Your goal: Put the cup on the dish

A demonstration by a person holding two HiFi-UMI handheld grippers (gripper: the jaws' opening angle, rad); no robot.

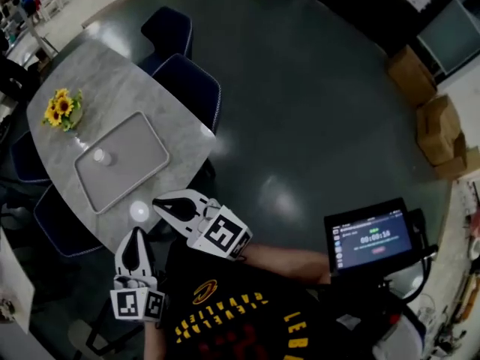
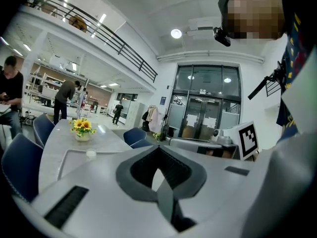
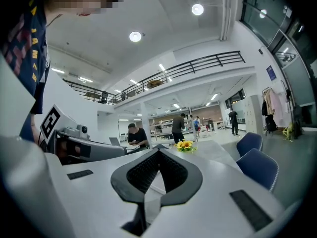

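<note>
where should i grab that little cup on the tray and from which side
Take the cup by its side wall, pinched across the round body near the top. It looks upright and stands alone on the tray, whose raised rim would likely block a low approach, so come down from above on the near side.

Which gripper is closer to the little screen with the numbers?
Right. The right gripper is left of the screen in the head view, by the table edge; the left gripper is even farther left and lower.
</note>
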